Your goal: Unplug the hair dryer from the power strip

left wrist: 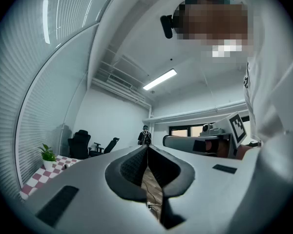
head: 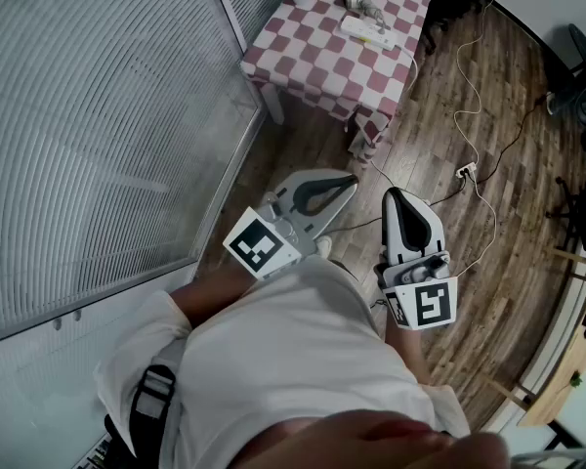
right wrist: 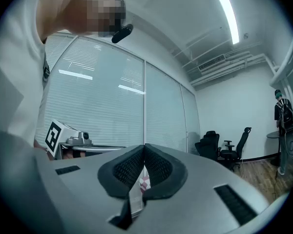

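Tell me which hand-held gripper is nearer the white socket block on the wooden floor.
Right. The right hand-held gripper hangs left of the socket block in the head view; the left hand-held gripper sits farther left, beyond the right one.

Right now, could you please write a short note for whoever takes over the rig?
Left hand-held gripper: shut, empty, held close to the body.
Right hand-held gripper: shut, empty, beside it.
Hair dryer and power strip lie on the checkered table, well ahead of both.
Done: nothing that shows; neither is touched.
Left: walk to the table and unplug the hair dryer.
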Demonstrator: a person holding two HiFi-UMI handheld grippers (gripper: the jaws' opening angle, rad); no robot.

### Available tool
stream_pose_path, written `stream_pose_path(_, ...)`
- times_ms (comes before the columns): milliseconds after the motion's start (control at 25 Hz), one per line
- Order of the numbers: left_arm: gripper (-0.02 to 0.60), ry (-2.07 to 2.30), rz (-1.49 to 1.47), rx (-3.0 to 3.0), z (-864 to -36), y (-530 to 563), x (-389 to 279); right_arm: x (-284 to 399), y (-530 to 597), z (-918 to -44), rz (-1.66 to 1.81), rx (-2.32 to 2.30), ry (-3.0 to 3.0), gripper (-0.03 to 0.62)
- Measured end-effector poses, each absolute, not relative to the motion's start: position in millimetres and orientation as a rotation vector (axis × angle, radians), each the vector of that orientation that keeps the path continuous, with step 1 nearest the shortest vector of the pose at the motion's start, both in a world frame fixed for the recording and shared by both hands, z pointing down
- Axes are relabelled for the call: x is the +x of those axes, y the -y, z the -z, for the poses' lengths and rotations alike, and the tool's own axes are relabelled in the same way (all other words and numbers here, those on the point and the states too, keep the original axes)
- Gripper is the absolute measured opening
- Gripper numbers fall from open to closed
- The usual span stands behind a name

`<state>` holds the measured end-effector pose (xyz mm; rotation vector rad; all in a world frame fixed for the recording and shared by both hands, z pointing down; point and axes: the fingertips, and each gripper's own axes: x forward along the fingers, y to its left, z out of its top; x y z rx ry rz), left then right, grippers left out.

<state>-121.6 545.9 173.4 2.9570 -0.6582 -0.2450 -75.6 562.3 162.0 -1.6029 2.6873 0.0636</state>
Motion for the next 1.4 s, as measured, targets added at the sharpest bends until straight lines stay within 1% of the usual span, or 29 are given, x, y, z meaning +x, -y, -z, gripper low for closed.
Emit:
stream_pose_path(400, 0.031, 0.664, 0.251, 2.954, -169.2, -539.9, -104.3, -59.7, -555.9, -156.5, -0.080, -1.592, -2.681, 0.031)
stream_pose_path(760, 0.031, 0.669, 0.250, 2.948, -169.5, -538.0, -89.9, -44.9, -551.6, -143.4, -0.028, -1.511, -2.628, 0.034)
stream_pose_path(880, 0.031, 0.672, 0.246, 2.951, -170.7, -540.9, -83.5, -38.6, -553.4, -147.0, 0.027, -1.479, -2.617, 0.035)
stream_pose_path(1040, 0.031, 0.680, 0.260, 2.957, -170.2, -543.2, -75.6, -31.8, -557.3, -150.4, 0.017, -1.486, -2.631, 0.037)
stream_pose_path(1400, 0.031, 0.717, 0.264, 2.949, -170.9, -549.3, -70.7, -40.5, -566.5, -153.6, -0.017, -1.400, -2.699, 0.038)
